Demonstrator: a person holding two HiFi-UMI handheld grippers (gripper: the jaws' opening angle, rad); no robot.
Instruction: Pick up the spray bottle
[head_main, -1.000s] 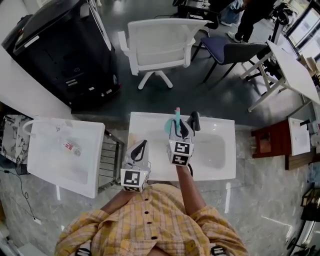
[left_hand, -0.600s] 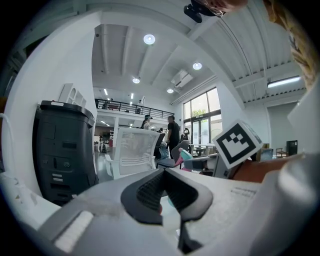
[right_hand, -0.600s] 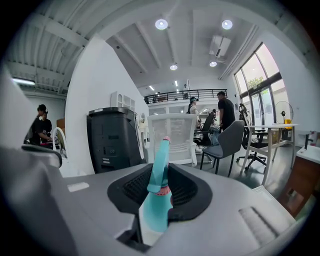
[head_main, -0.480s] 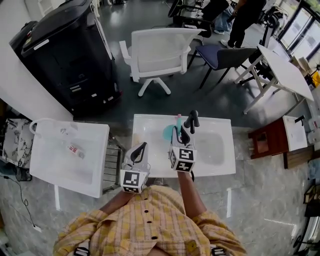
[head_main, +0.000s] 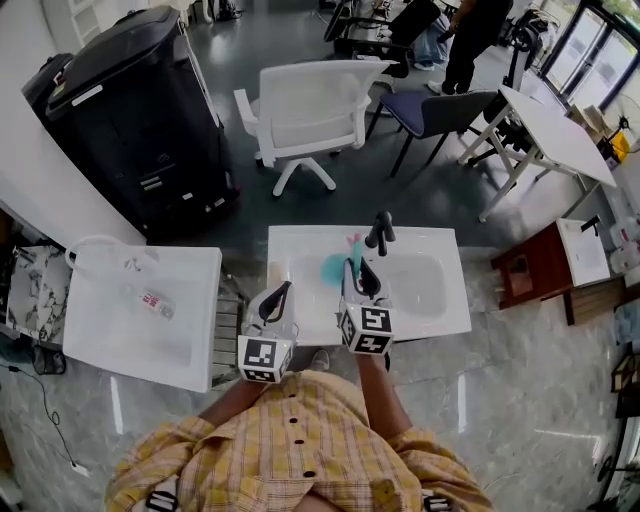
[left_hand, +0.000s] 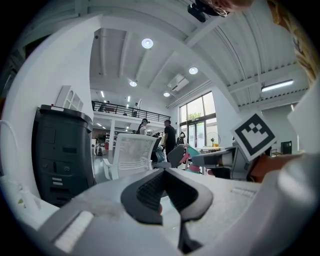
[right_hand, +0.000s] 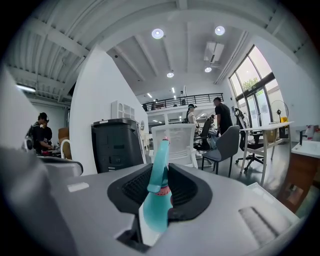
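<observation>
So I'm clamping my right gripper (head_main: 360, 272) round the neck of the teal spray bottle (head_main: 338, 264), holding it nozzle-up at my 12 o'clock over the white basin (head_main: 440, 300), probably so the trigger head can't slip through, while my left gripper (head_main: 277, 298), at its 9 o'clock, is idling pinched shut on nothing.

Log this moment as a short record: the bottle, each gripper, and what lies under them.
spray bottle: teal with a pink collar, nozzle up, gripped at the neck
right gripper: shut on the spray bottle
left gripper: shut, nothing in it, level with the right one
below: white sink with a black faucet
task status: bottle in grasp, seen over the sink in the head view
</observation>
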